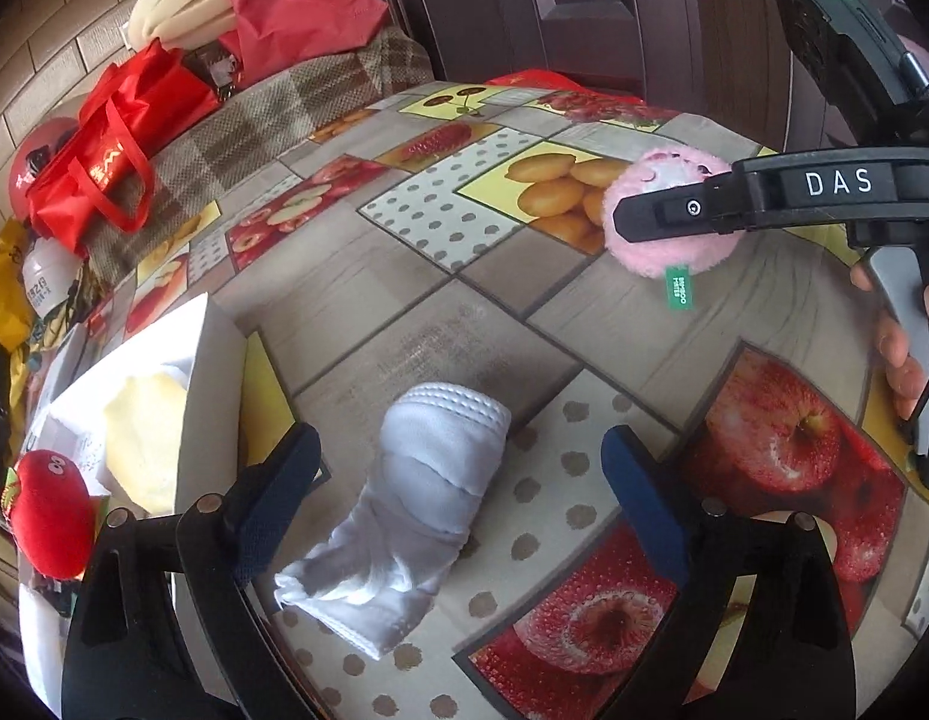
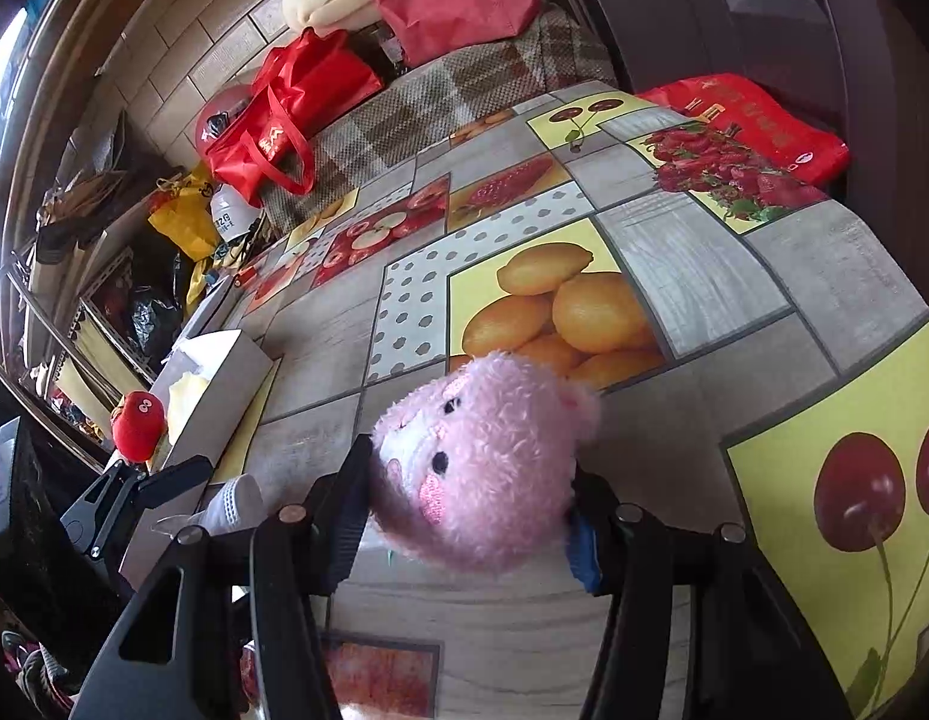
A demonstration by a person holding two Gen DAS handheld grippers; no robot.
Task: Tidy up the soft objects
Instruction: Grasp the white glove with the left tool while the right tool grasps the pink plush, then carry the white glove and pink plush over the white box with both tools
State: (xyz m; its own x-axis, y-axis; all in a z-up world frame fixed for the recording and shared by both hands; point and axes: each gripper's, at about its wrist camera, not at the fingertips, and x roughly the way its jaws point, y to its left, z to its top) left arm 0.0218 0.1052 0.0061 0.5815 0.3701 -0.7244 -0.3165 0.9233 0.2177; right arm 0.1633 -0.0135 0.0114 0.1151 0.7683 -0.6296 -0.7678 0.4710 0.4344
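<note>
Right now the white sock (image 1: 416,504) lies loose on the tablecloth (image 1: 368,312), between the wide-spread jaws of the left gripper (image 1: 458,480), nothing pinched; its limp bottom end could slip the pads or drag on the cloth if the close lands too high on the roll. Beside it the box (image 1: 212,372) wall is near the left finger (image 1: 278,486), so a sideways drift would likely knock it. Further out, the right gripper (image 2: 464,516) squeezes the pink plush (image 2: 482,468) at its sides; soft pile may squirm out.
</note>
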